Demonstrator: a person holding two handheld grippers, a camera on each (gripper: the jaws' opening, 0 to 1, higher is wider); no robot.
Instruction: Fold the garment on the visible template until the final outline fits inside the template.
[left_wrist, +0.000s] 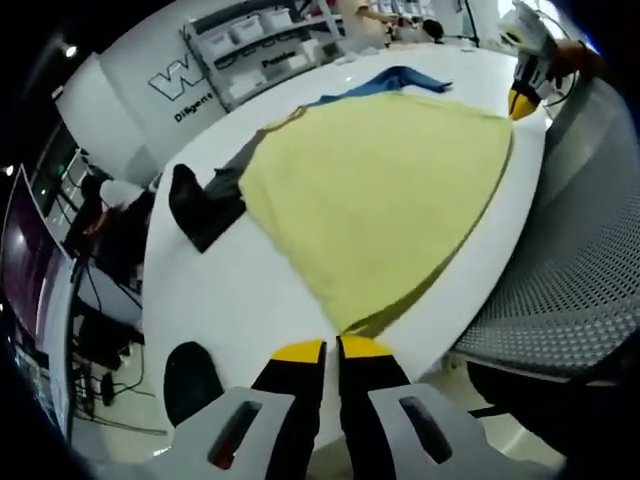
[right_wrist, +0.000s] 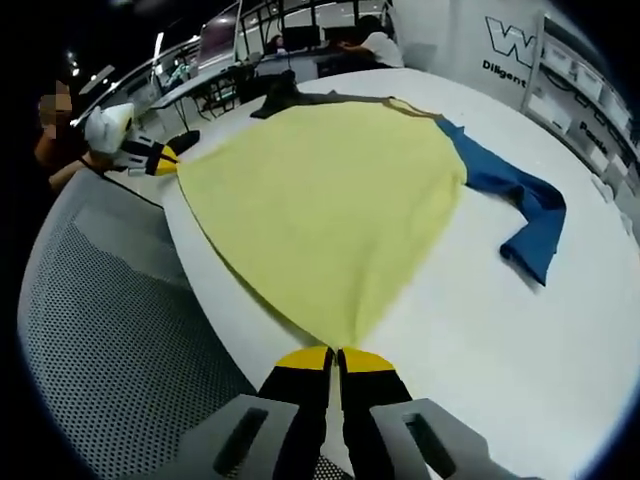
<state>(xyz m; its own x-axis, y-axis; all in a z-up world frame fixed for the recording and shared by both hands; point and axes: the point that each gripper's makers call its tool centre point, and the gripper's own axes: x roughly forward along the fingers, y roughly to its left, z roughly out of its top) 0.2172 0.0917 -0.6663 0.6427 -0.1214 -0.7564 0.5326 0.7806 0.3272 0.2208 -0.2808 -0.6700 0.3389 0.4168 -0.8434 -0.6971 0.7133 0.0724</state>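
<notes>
Left gripper view: left gripper (left_wrist: 331, 347) pinches the near corner of the yellow garment (left_wrist: 385, 190), jaws closed. Right gripper (right_wrist: 335, 355) apparently pinches the other corner, closed, on the white table (right_wrist: 520, 340).

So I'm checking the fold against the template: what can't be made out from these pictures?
- Template outline: none discernible in either view; the yellow garment covers that part of the white table.
- Dark garment: partly hidden under the yellow one.
- Blue garment: its near end tucked under the yellow one, right gripper view.
</notes>
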